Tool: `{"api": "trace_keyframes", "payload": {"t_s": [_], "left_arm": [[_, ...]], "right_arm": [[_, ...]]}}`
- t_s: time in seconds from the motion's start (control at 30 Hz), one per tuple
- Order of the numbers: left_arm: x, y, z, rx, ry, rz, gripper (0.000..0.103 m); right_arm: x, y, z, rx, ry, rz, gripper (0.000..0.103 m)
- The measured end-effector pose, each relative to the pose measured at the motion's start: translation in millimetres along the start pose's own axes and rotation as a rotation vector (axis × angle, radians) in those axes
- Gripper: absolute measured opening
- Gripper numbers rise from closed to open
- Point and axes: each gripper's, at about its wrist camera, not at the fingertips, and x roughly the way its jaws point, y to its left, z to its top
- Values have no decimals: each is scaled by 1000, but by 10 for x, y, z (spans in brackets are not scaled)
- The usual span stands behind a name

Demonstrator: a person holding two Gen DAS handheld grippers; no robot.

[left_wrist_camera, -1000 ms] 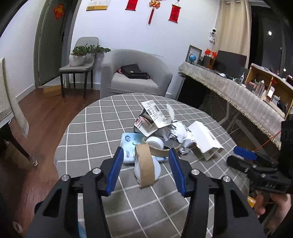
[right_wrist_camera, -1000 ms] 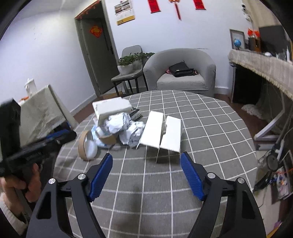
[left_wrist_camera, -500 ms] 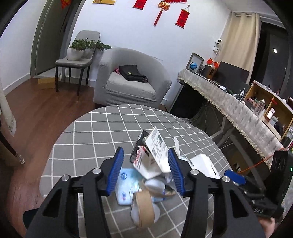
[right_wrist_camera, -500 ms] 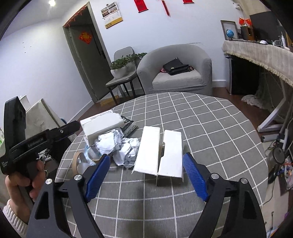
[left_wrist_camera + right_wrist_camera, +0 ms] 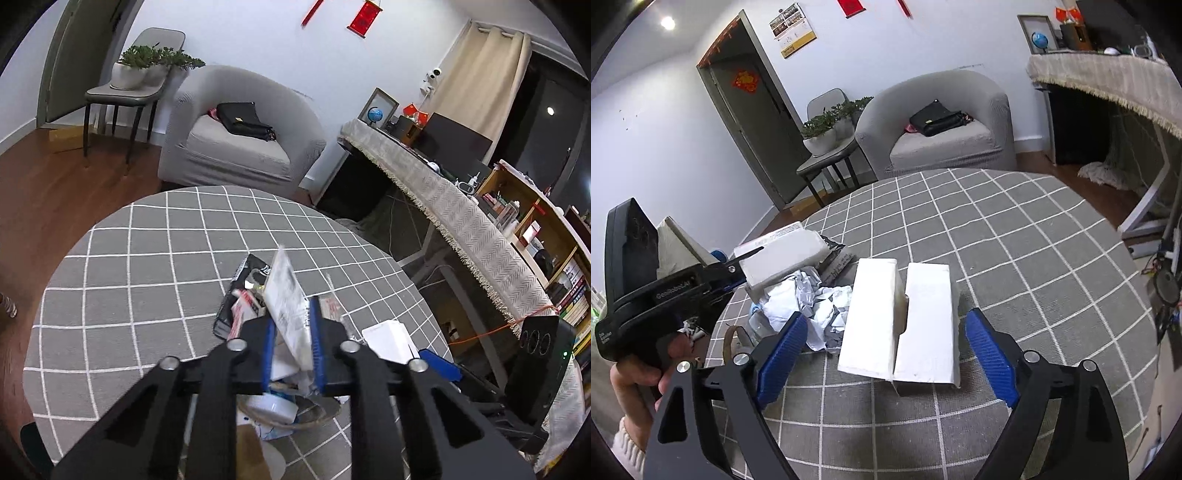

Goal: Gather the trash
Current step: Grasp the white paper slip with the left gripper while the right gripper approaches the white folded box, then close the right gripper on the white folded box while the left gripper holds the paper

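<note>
2 grippers above the trash: left gripper (image 5: 291, 345) clamped on a white carton (image 5: 290, 295), right gripper (image 5: 886, 354) spread wide

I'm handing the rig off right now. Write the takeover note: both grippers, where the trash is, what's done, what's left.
Left gripper: shut on the printed white carton.
Right gripper: open, empty, straddling the open white box on the table.
Pile beside that box: crumpled paper, tape roll, black packet.
No bin in view; nothing visibly collected yet.
Left: grasp the box, then clear the rest.
</note>
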Motion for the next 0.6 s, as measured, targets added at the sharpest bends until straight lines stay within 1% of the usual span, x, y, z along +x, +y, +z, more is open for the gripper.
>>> {"api": "trace_keyframes", "payload": {"t_s": [0.07,0.1,0.23,0.37,0.43,0.6], "left_arm": [[36,20,6,-15,5,-13,6],[41,24,6,-19,4,-15,4],[26,-8,9,-7,-11,-16,2],[-24,-78,16,28,-27,0,1],[-45,-108,9,40,-29,3,1],[-130,-153,-3,55,-53,-8,1]], "right_arm": [[20,27,-4,-7,4,-1,88],[27,37,-8,-11,5,-4,88],[55,31,-22,-8,22,-10,88],[62,-64,-26,41,28,-21,88],[70,-70,-33,47,34,-16,85],[111,-4,-47,10,56,-27,70]]}}
